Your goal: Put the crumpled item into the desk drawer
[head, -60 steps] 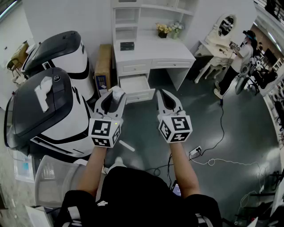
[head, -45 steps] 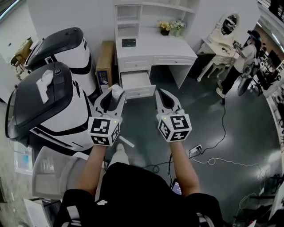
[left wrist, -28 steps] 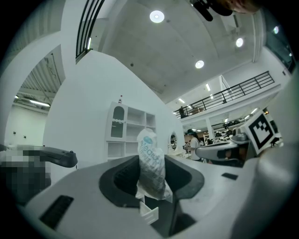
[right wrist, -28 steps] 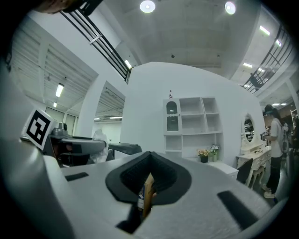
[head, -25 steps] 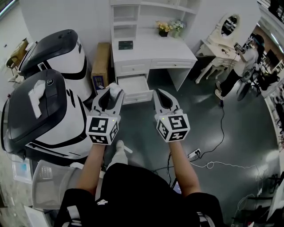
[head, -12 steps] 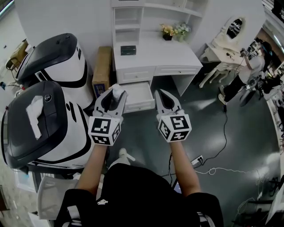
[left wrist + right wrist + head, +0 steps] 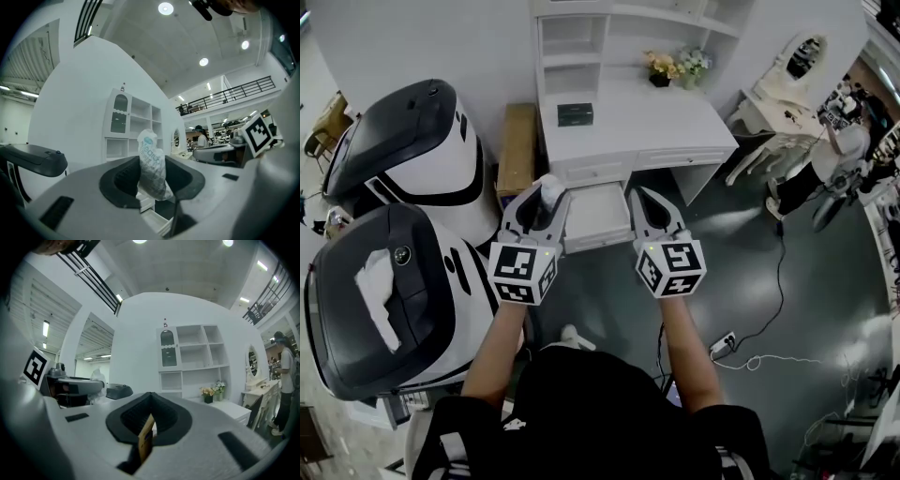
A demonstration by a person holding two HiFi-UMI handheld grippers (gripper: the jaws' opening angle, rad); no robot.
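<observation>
Crumpled white plastic wrapper (image 7: pixel 152 161) pinched between left gripper (image 7: pixel 546 201) fingers, top poking past their tips; right gripper (image 7: pixel 644 199) jaws pressed together, empty

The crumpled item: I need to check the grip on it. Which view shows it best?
The left gripper view: the crumpled item stands pinched between the left gripper's jaws, print visible. The head view shows only its white top; the right gripper view, at most a small pale lump.

Drawer (image 7: pixel 598 214) stuck out from the bench (image 7: pixel 647 117) front, cardboard box (image 7: pixel 517 145) stood left of it, flowers (image 7: pixel 675 67) sat back right on top, and the crumpled bag (image 7: pixel 152 166) in the left claw (image 7: pixel 548 195) was in front of the drawer's left corner.
</observation>
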